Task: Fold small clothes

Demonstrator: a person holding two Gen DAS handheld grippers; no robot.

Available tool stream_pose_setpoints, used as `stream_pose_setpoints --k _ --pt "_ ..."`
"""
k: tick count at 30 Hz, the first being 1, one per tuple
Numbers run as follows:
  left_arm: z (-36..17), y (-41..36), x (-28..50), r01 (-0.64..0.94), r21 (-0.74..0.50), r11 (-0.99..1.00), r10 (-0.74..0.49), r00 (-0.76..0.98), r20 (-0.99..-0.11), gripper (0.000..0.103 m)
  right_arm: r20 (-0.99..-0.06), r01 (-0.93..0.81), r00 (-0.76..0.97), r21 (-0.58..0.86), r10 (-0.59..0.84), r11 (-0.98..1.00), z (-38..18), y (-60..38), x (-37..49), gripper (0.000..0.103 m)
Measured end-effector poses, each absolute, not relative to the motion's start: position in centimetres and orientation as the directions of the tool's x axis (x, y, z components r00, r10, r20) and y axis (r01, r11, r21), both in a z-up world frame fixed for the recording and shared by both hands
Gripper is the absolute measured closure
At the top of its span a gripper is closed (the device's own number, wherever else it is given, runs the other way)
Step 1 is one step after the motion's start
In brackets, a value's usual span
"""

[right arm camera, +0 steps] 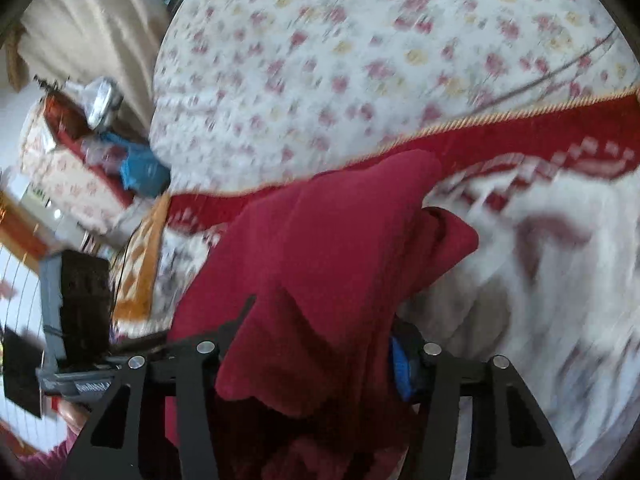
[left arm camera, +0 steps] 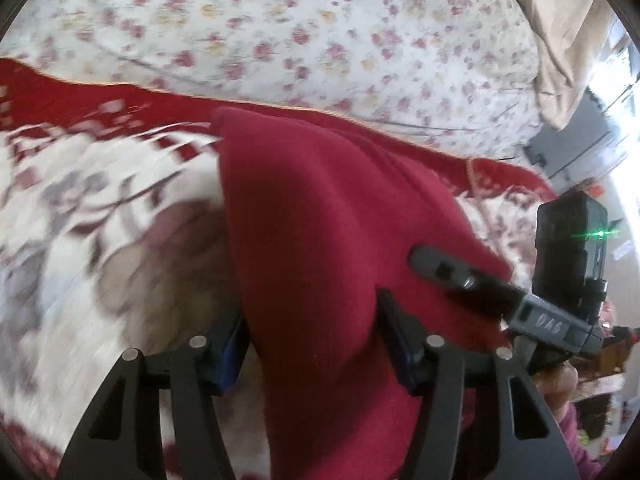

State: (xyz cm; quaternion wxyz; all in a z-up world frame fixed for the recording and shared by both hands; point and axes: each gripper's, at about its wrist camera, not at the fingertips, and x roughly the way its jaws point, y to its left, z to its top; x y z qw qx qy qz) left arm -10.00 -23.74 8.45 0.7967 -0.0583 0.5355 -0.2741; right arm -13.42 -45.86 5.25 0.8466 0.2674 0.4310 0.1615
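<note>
**Carrying the red garment level**

While both grippers clamp the red garment (left arm camera: 320,216) above the patterned blanket (left arm camera: 100,216), left gripper (left arm camera: 316,344) and right gripper (right arm camera: 316,356) should travel together (frames are blurred), keeping the held edge taut so the fold lands square.

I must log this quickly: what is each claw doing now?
Left claw: closed on the red garment.
Right claw: closed on the same red garment.

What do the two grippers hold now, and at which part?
Both the left gripper and the right gripper hold the red garment, each by its near edge.
</note>
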Motion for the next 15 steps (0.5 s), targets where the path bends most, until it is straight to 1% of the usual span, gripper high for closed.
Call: stream_pose_setpoints --k 1,3,4,5,6,7,9,10,12,14,15 --pt "7.9 -22.7 -11.2 0.345 -0.379 0.859 -0.482 0.291 -0.827 0.044 -0.683 -0.028 0.555 0.555 0.474 0.832 4.6 -45.2 -13.9 0.027" --pt "6.9 -21.6 -12.4 0.318 -0.381 0.868 -0.470 0.280 -0.837 0.043 -0.757 0.000 0.521 0.463 0.395 0.887 4.2 -44.7 -14.9 0.026" --pt "6.4 -21.2 -13.0 0.316 -0.377 0.871 -0.464 0.272 -0.843 0.041 -0.756 0.005 0.534 0.450 0.378 0.893 4.7 -45.1 -15.9 0.026" --pt "6.2 -21.0 -13.2 0.315 -0.365 0.876 -0.453 0.280 -0.846 0.037 -0.753 0.018 0.548 0.447 0.365 0.894 5.3 -45.7 -16.6 0.026" --pt "6.3 -20.8 -13.3 0.311 -0.350 0.883 -0.441 0.299 -0.846 0.029 -0.750 0.031 0.561 0.443 0.351 0.896 6.0 -46.2 -17.3 0.026" --pt "6.7 -20.4 -13.2 0.301 -0.334 0.893 -0.427 0.336 -0.840 0.026 -0.735 0.029 0.587 0.438 0.340 0.898 7.4 -46.7 -18.0 0.026" --pt "7.6 -19.6 -13.0 0.278 -0.320 0.906 -0.414 0.415 -0.810 0.012 -0.709 -0.012 0.627 0.405 0.322 0.914 9.6 -46.4 -18.7 0.029" --pt "8.1 -19.3 -12.8 0.264 -0.320 0.910 -0.411 0.459 -0.788 0.009 -0.701 -0.060 0.641 0.360 0.313 0.931 10.9 -45.4 -19.0 0.030" --pt "8.2 -19.0 -12.5 0.243 -0.304 0.921 -0.387 0.496 -0.777 0.007 -0.699 -0.098 0.654 0.302 0.290 0.948 11.9 -43.6 -18.9 0.032" --pt "7.9 -19.2 -12.0 0.235 -0.270 0.934 -0.355 0.505 -0.787 0.007 -0.729 -0.118 0.629 0.254 0.271 0.960 11.1 -41.5 -18.3 0.037" --pt "7.7 -19.5 -11.9 0.239 -0.255 0.937 -0.344 0.505 -0.791 0.007 -0.763 -0.130 0.600 0.207 0.243 0.970 10.0 -40.3 -17.9 0.041"
